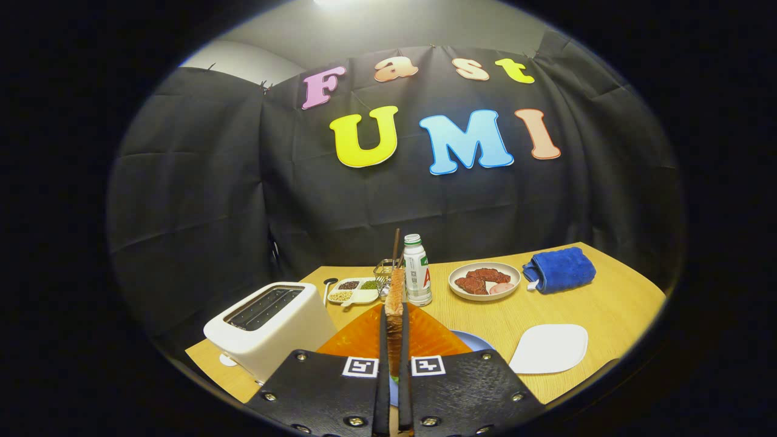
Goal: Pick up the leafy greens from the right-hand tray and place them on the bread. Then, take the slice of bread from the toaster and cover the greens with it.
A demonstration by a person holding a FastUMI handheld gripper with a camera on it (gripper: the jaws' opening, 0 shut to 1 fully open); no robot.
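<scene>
My gripper (394, 321) is shut on a slice of toasted bread (397, 291), held edge-on and upright between the two fingers and sticking out past their tips. The white toaster (267, 321) stands just left of the fingers, its slots dark and with nothing showing in them. Under the fingers lies an orange mat (428, 337), with the rim of a blue plate (472, 340) showing at its right. A small speck of green shows low between the fingers; the greens and the lower bread are otherwise hidden by the gripper. The white tray (549, 348) to the right is bare.
Beyond the bread stand a white bottle (417, 270), a small wire holder (384, 273) and a divided dish of beans (354, 291). Farther right are a plate of meat slices (484, 281) and a rolled blue towel (559, 269). The wooden table (613, 303) ends near the toaster.
</scene>
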